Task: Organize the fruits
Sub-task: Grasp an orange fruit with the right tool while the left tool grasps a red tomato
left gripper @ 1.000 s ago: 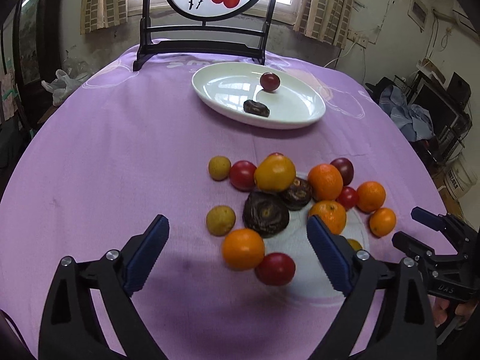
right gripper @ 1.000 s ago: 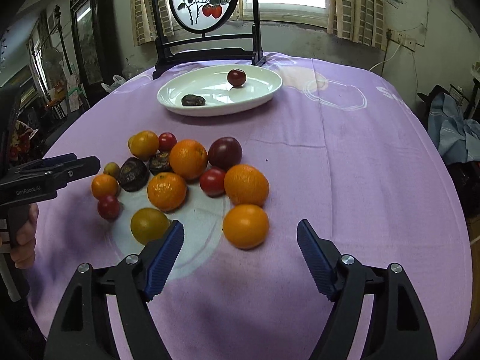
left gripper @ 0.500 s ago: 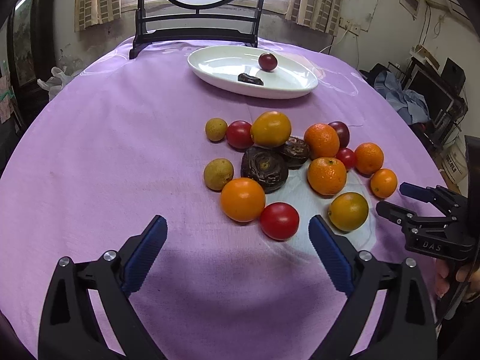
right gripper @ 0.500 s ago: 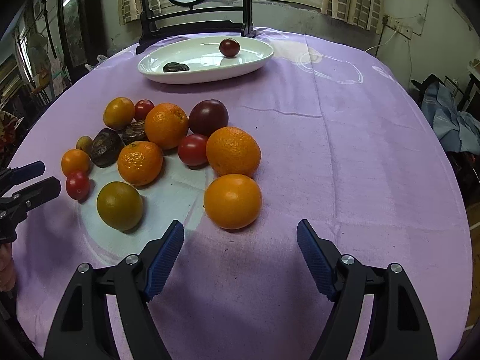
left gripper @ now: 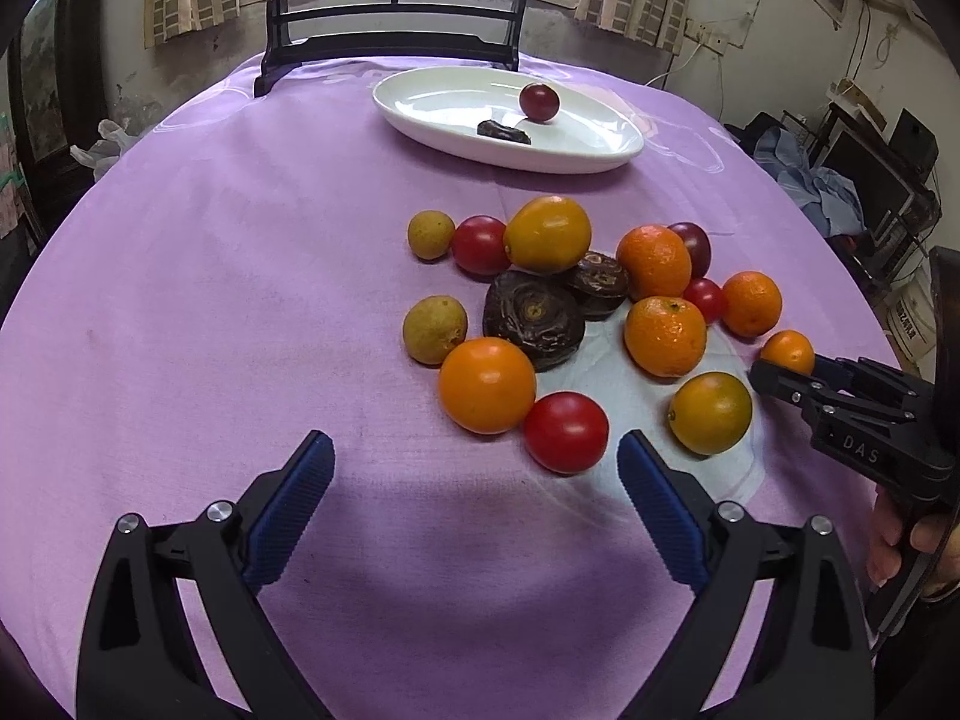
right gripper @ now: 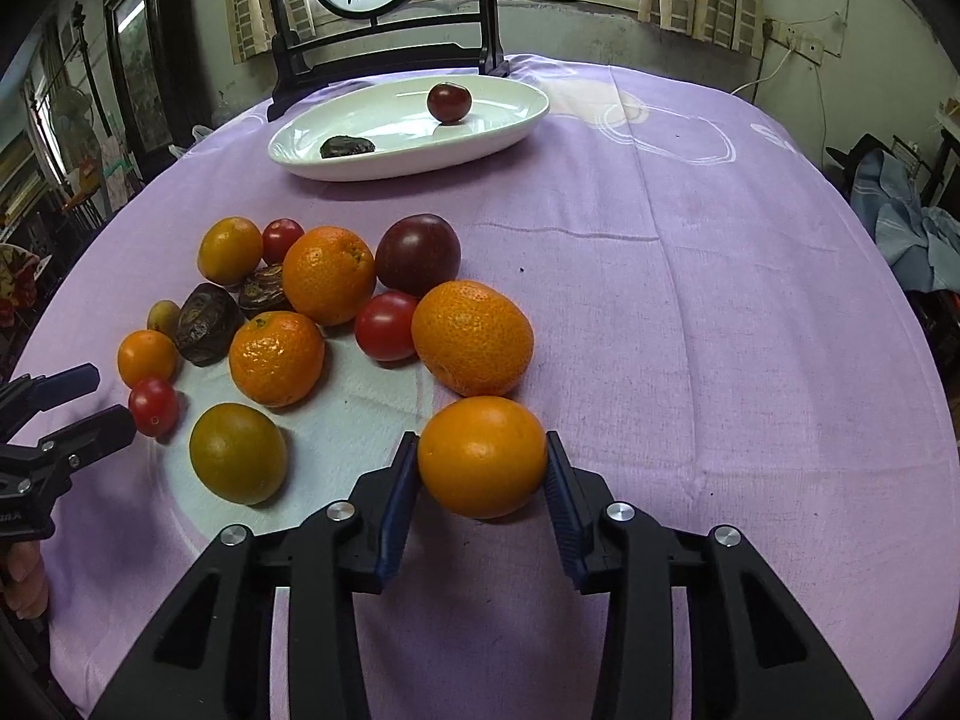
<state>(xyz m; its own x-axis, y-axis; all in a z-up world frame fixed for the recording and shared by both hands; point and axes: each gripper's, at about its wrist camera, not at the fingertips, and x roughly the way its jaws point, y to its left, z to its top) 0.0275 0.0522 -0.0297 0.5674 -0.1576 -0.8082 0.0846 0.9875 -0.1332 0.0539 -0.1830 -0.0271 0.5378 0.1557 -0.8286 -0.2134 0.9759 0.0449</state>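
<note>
My right gripper (right gripper: 481,461) is shut on a smooth orange (right gripper: 482,456) that still rests on the purple tablecloth; it also shows in the left wrist view (left gripper: 787,351). A pile of oranges, red tomatoes and dark fruits (right gripper: 312,312) lies just left of it. A white oval plate (right gripper: 510,123) at the back holds a dark red fruit (right gripper: 448,102) and a dark wrinkled piece (right gripper: 347,146). My left gripper (left gripper: 474,474) is open and empty, just short of a red tomato (left gripper: 566,432) and an orange (left gripper: 486,384).
A black framed screen stand (left gripper: 396,18) stands behind the plate at the table's far edge. The round table's edge falls away to the right, with clutter beyond (right gripper: 912,222). Bare purple cloth (left gripper: 210,276) covers the left half.
My right gripper moved forward and closed its jaws onto the nearest orange. My left gripper drew back a little and stayed open.
</note>
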